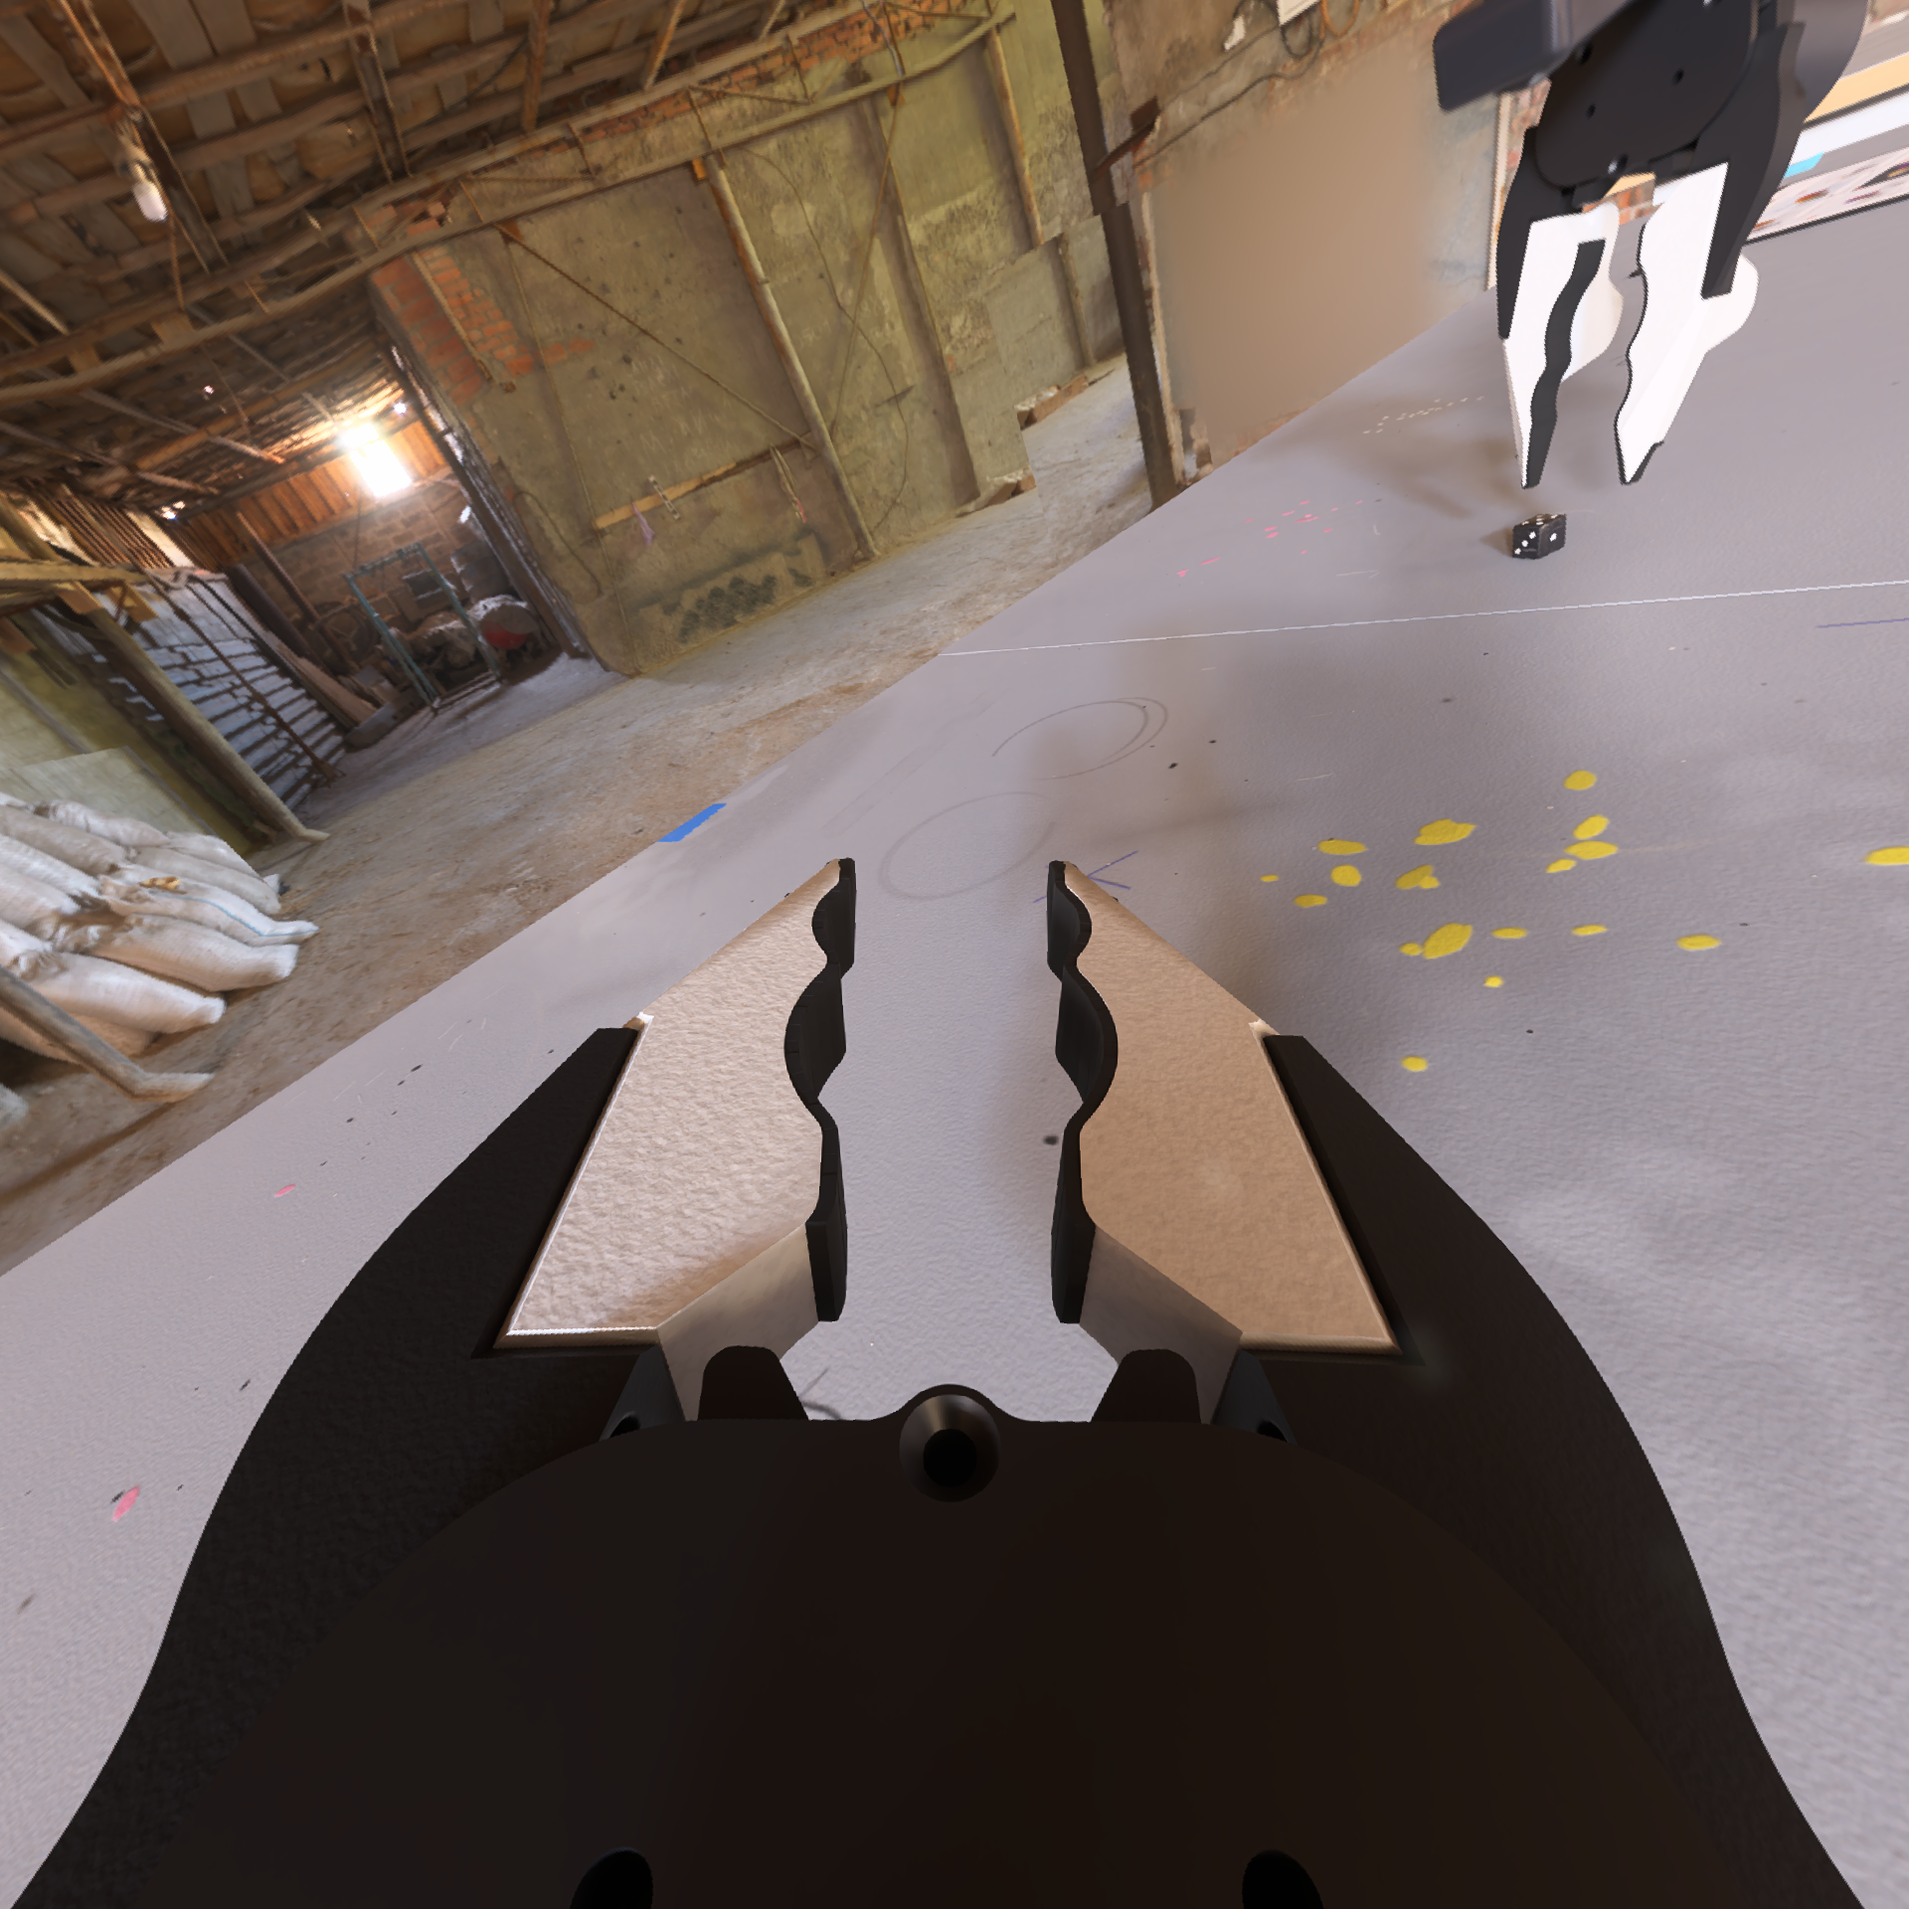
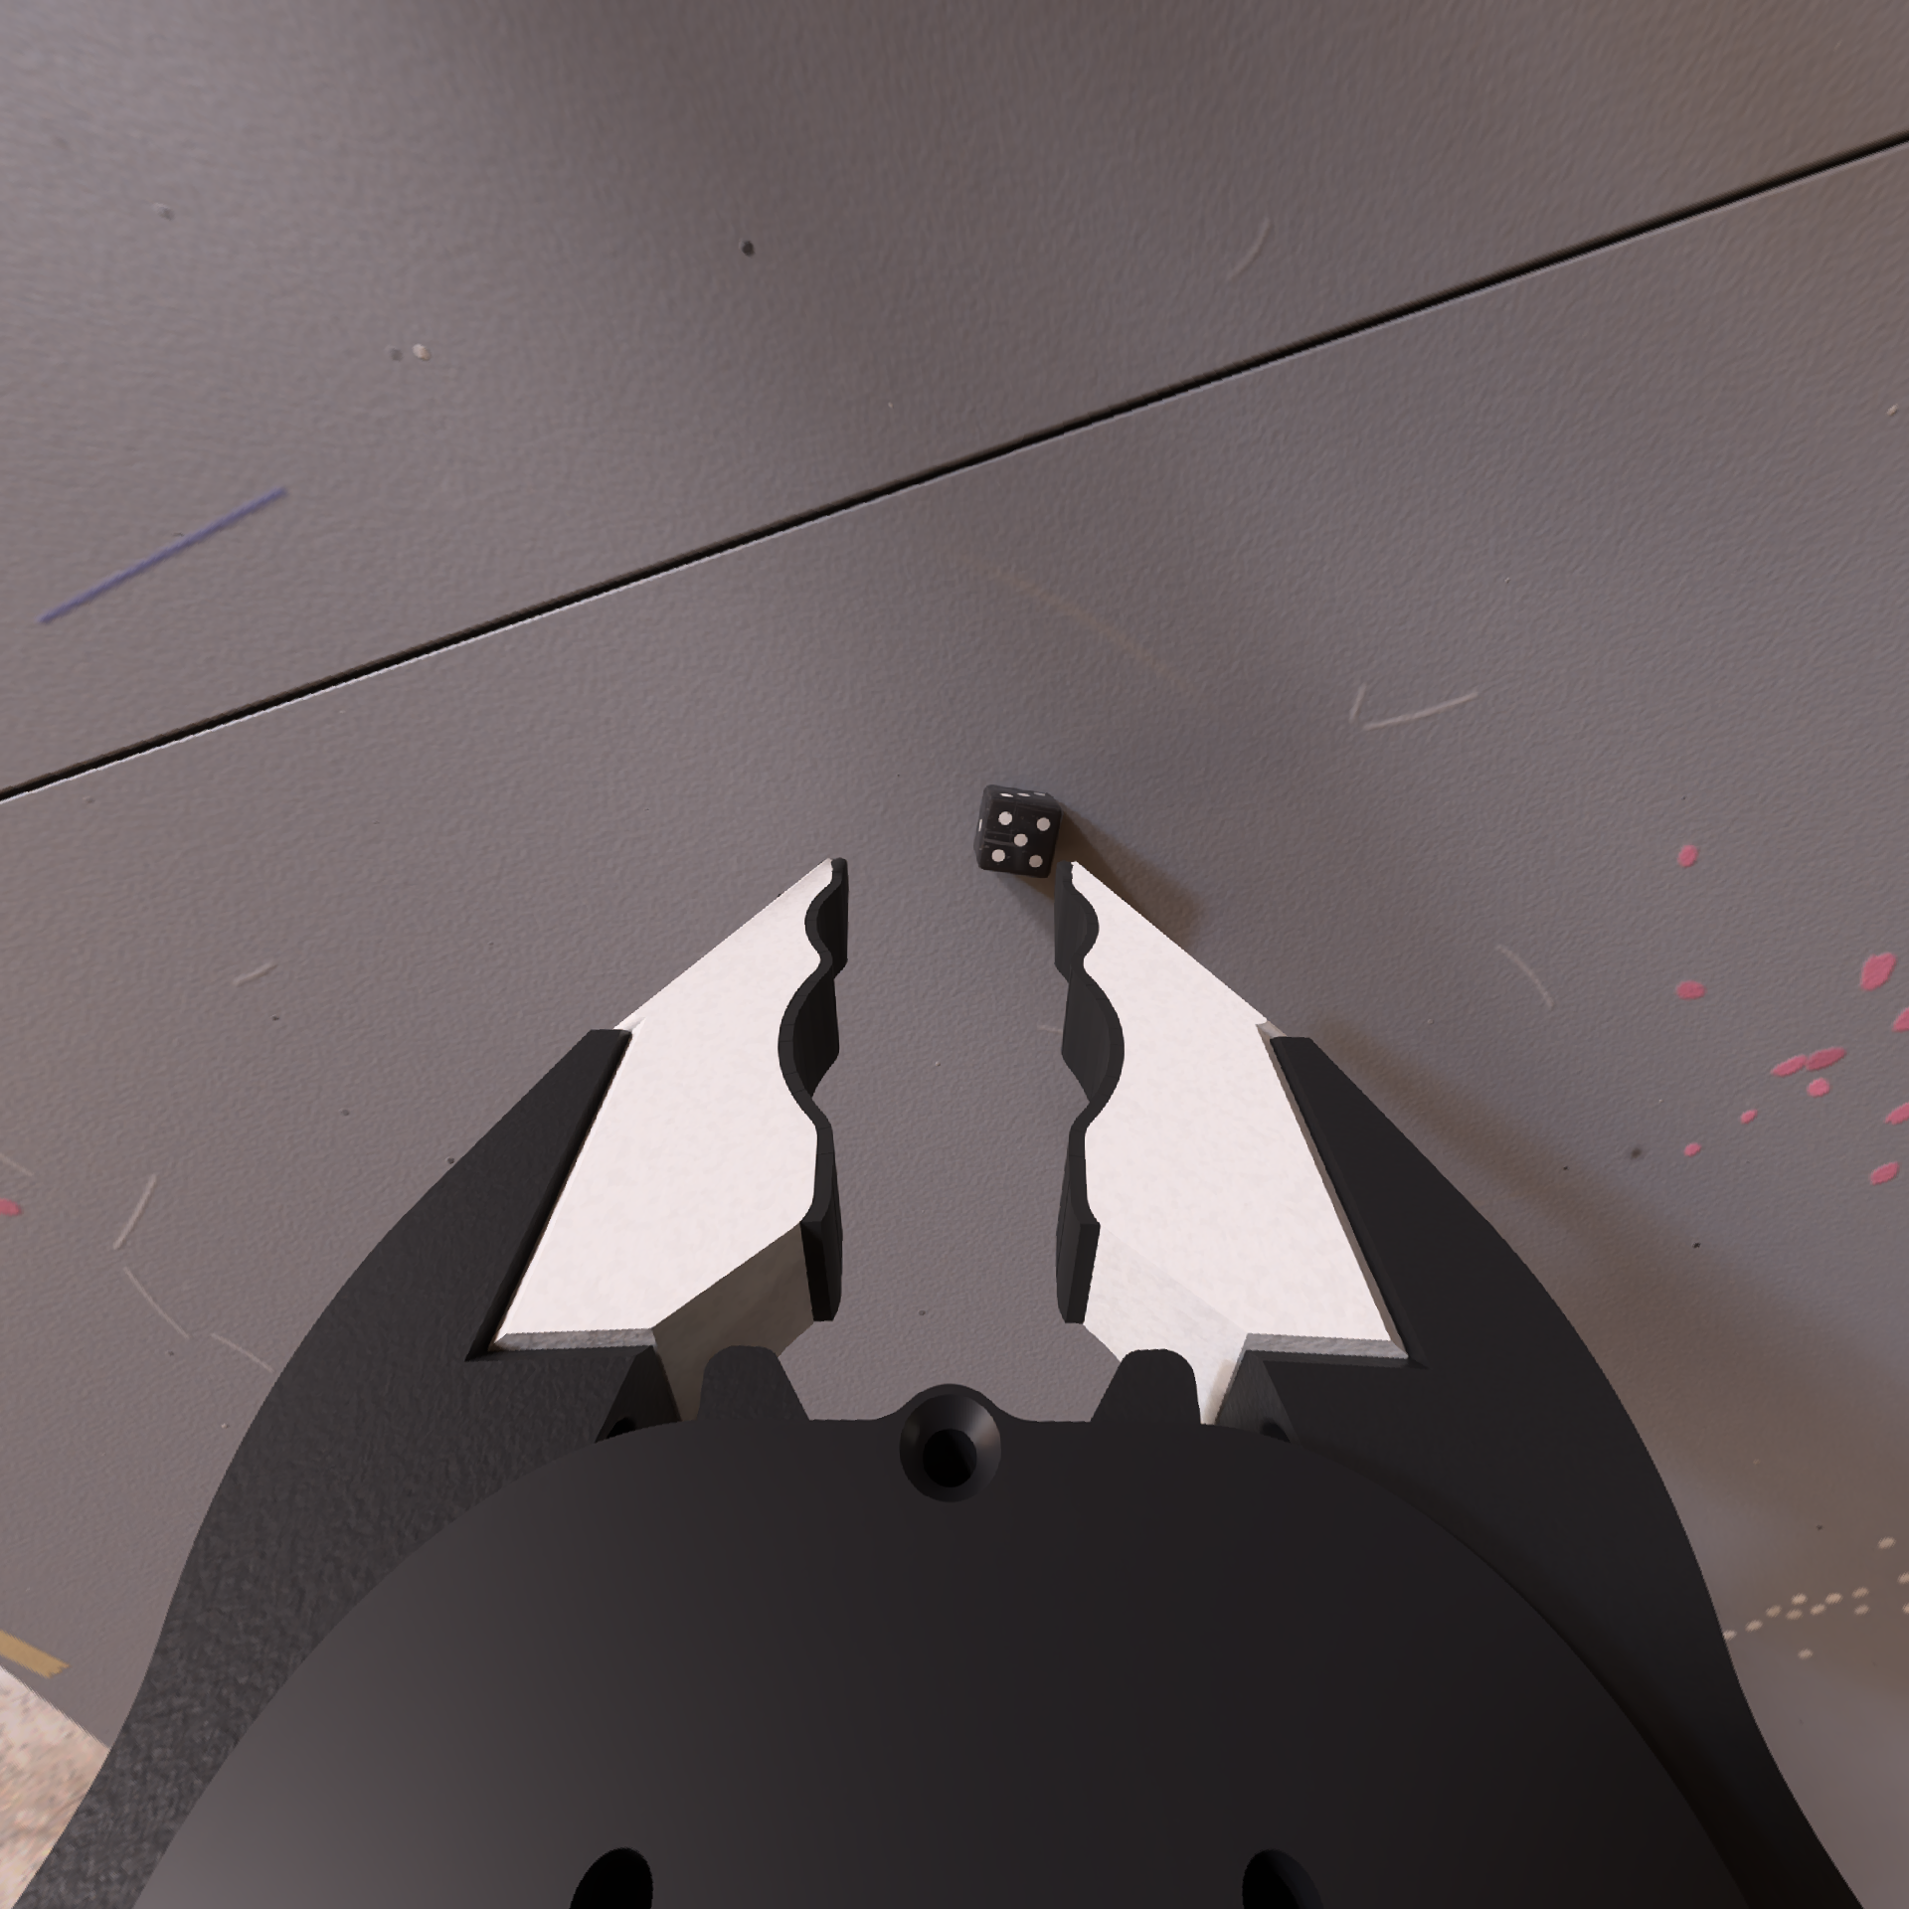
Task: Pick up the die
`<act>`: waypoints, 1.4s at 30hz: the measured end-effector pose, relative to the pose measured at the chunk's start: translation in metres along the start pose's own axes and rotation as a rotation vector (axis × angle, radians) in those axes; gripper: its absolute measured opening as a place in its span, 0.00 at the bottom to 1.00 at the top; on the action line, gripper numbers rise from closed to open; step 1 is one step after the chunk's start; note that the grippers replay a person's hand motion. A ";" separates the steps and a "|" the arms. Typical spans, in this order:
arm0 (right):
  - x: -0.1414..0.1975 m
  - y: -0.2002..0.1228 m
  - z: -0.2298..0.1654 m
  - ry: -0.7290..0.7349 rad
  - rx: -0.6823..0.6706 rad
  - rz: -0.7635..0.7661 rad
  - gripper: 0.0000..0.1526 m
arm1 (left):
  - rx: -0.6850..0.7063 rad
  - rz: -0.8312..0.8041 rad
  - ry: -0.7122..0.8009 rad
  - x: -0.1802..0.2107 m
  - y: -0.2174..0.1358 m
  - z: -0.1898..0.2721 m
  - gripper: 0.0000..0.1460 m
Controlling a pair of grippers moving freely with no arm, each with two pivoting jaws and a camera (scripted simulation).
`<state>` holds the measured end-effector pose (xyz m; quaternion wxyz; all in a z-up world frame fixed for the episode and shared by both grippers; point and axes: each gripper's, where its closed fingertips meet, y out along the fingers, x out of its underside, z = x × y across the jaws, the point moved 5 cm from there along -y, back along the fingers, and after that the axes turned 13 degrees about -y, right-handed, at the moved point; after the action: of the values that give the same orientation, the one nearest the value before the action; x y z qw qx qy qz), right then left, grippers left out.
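Taking the die [image 2: 1016, 833] as our landmark, we work from left to right; far to its left, over bare grey table [image 1: 1343, 1291], hangs our left gripper [image 1: 950, 878], its fingers parted with nothing between them, well apart from the die and with no part in this step as we judge it; between it and the die lie faint pencilled rings and, nearer the right, a scatter of yellow paint spots [image 1: 1446, 888], none of them in the way. Next comes the die itself, a small black cube with white pips, resting flat on the table just on the near side of a thin seam line [image 2: 930, 486]; above it hovers our right gripper [image 2: 950, 868], fingers spread and empty, tips pointing down at the table.

What worries us is the alignment; in the right wrist view the die sits not midway between the tips but close to the right-hand fingertip [image 2: 1069, 878], so a straight descent could land that finger on the cube's top or edge and flick it away; so small and hard a cube would skid easily on this smooth surface; closing too high could also squeeze it out from between the tips. We would shift slightly towards the die's side before lowering.
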<state>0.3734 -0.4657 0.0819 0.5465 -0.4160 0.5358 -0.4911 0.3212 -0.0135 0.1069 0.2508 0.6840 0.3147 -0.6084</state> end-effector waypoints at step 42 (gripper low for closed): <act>0.041 -0.101 -0.010 0.145 0.285 -0.412 0.10 | -0.038 0.070 0.004 -0.016 -0.015 0.002 0.23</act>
<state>0.3517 -0.5226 0.1731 0.4482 -0.3989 0.4032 -0.6910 0.3076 -0.0071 0.1233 0.2842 0.6909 0.3028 -0.5918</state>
